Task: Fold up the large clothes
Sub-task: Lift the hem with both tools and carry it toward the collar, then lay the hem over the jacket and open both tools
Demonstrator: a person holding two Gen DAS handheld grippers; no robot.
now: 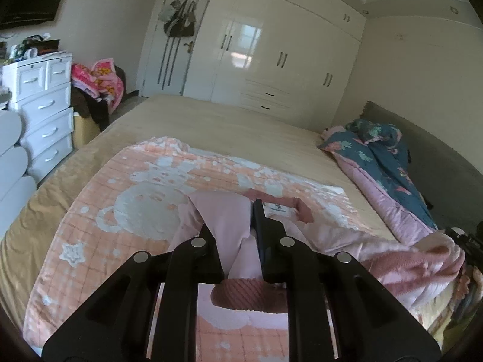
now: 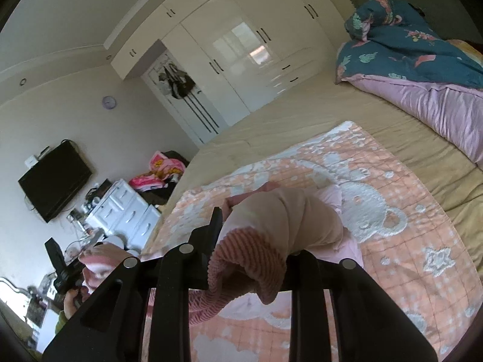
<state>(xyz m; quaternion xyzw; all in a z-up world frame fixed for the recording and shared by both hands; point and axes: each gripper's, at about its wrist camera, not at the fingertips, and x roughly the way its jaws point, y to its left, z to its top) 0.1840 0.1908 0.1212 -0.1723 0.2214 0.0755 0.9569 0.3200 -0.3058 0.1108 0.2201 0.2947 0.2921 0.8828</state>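
Note:
A pale pink garment [image 1: 338, 235] with darker ribbed pink cuffs lies on an orange and white patterned blanket [image 1: 126, 187] on the bed. My left gripper [image 1: 234, 220] is shut on a fold of the pink garment, with a ribbed cuff [image 1: 241, 297] hanging below the fingers. My right gripper [image 2: 256, 232] is shut on the garment [image 2: 286, 220]; the bunched cloth and its ribbed cuff [image 2: 247, 265] cover the right finger. The left finger [image 2: 215, 223] shows beside the cloth. The blanket [image 2: 407, 241] spreads under it.
The tan bed sheet [image 1: 241, 120] extends beyond the blanket. A teal and pink quilt [image 1: 386, 163] lies rolled by the headboard, also in the right wrist view [image 2: 422, 69]. White drawers [image 1: 45, 108], a wardrobe [image 1: 271, 54] and a wall TV [image 2: 54, 181] stand around.

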